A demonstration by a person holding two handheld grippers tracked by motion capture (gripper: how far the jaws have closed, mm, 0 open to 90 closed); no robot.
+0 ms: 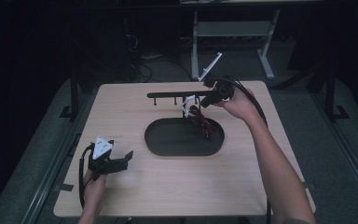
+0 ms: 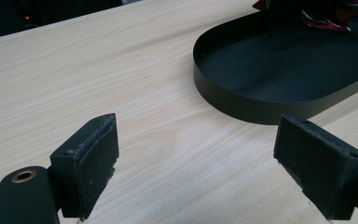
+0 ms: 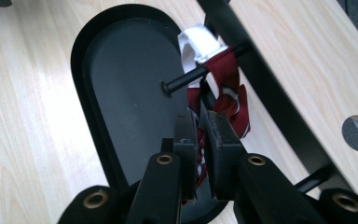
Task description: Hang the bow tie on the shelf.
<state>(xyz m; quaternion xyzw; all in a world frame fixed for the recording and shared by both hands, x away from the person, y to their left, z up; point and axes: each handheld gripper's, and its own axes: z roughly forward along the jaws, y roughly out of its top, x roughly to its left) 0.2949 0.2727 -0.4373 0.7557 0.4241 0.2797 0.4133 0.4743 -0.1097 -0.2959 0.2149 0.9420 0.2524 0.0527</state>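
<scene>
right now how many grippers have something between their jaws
1. The right gripper is shut on the red strap hanging from a peg of the black rack over the tray. The left gripper is open above bare table.

Overhead camera faces forward; both gripper cameras closely share the tray (image 1: 168, 144).

Both forearms are bare, no sleeves in sight. Each hand carries a black tool with brass-coloured pivot screws and blocky black pads (image 2: 91, 161). The left tool (image 1: 121, 160) bears a grey three-cornered plate and a black cable; the right tool (image 1: 200, 103) likewise.
</scene>
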